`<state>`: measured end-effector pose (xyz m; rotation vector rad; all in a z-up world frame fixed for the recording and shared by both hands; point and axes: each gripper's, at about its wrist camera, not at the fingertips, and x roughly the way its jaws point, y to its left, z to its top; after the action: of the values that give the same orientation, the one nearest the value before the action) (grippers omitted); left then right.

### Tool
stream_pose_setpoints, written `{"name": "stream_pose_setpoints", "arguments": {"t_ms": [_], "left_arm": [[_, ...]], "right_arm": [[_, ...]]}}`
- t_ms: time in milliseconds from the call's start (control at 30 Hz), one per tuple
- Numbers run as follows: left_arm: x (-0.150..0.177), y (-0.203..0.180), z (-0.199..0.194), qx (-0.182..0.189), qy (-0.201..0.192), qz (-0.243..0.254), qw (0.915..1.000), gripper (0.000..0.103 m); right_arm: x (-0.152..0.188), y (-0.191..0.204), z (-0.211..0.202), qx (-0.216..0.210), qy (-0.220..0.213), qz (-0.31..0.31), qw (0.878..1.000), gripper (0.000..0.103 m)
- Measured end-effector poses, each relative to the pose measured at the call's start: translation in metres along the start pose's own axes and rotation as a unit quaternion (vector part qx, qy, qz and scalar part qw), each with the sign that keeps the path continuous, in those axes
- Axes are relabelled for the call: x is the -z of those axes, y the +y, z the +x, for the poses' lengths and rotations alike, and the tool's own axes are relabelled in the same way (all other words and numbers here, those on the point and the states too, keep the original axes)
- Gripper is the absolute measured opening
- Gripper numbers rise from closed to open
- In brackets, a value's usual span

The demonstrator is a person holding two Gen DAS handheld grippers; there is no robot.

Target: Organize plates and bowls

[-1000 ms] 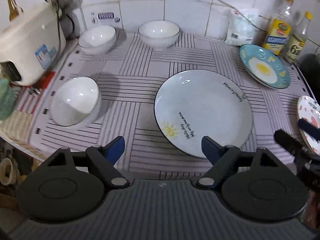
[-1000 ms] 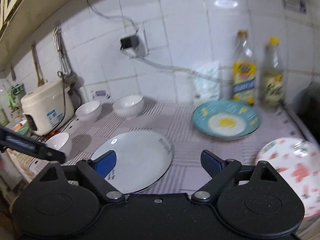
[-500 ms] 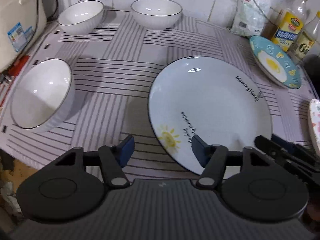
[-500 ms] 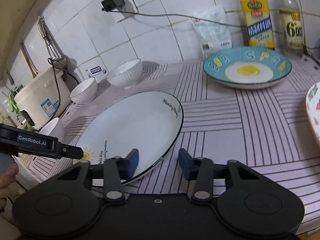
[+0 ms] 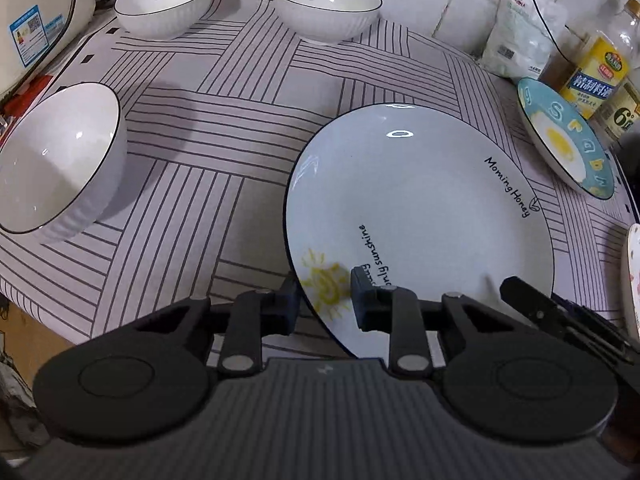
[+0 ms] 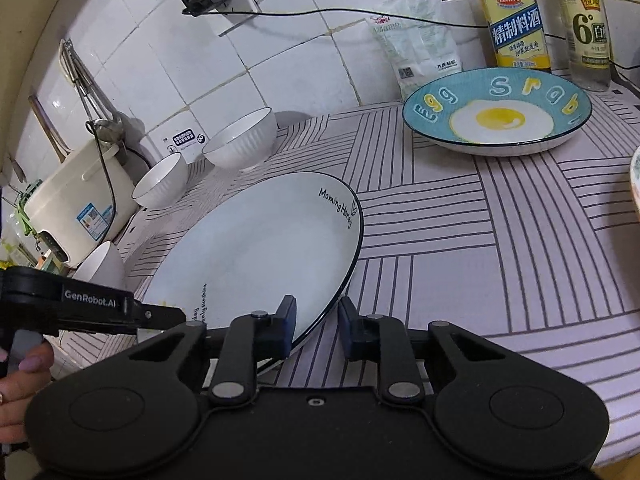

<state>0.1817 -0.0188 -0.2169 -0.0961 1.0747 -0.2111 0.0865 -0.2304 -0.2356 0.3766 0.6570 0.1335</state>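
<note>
Around you: rice cooker (image 6: 76,208) at the far left, two bottles (image 6: 516,16) and a white packet (image 6: 416,36) along the tiled wall
Count: three white bowls (image 5: 324,6), one egg plate (image 6: 496,114), one large white plate (image 5: 420,216)
Plate position: it lies flat on the striped mat (image 5: 208,128), its near rim between both your pairs of tongs
Left gripper (image 5: 322,300): closing, its two pads either side of the rim by the sun print
Right gripper (image 6: 316,326): closing over the rim further right, grip unclear
</note>
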Motion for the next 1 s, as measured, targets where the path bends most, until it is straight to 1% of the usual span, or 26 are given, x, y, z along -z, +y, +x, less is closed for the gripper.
{"name": "stream_pose_setpoints", "arguments": {"t_ms": [133, 200, 233, 300, 367, 533, 767, 1000], "left_arm": [[-0.003, -0.004, -0.002, -0.008, 0.009, 0.005, 0.9999, 0.025], [-0.004, -0.007, -0.004, -0.008, 0.008, 0.013, 0.9999, 0.025], [-0.005, -0.008, -0.005, -0.007, 0.005, 0.014, 0.9999, 0.025], [-0.008, -0.009, -0.008, -0.003, -0.001, 0.02, 0.9998, 0.025], [-0.014, -0.012, -0.009, 0.002, -0.003, 0.025, 0.9997, 0.025], [-0.037, -0.01, -0.001, 0.019, 0.005, 0.023, 0.9995, 0.025], [-0.067, -0.012, 0.02, 0.015, 0.005, 0.029, 0.9995, 0.025], [-0.084, -0.01, 0.033, 0.005, 0.019, 0.037, 0.9991, 0.025]], "right_arm": [[-0.005, 0.002, 0.003, -0.004, 0.012, -0.028, 1.0, 0.028], [-0.006, -0.002, 0.002, -0.015, 0.016, -0.022, 1.0, 0.028], [-0.006, -0.001, 0.001, -0.014, 0.017, -0.026, 0.999, 0.028], [-0.007, 0.0, -0.001, -0.01, 0.014, -0.038, 0.999, 0.028], [-0.01, -0.001, -0.003, -0.012, 0.007, -0.033, 0.999, 0.028], [-0.026, -0.002, -0.001, -0.009, -0.007, -0.031, 0.999, 0.028], [-0.048, -0.003, 0.023, 0.001, -0.009, -0.027, 1.0, 0.028], [-0.058, 0.004, 0.045, 0.015, 0.0, -0.034, 0.999, 0.028]]}}
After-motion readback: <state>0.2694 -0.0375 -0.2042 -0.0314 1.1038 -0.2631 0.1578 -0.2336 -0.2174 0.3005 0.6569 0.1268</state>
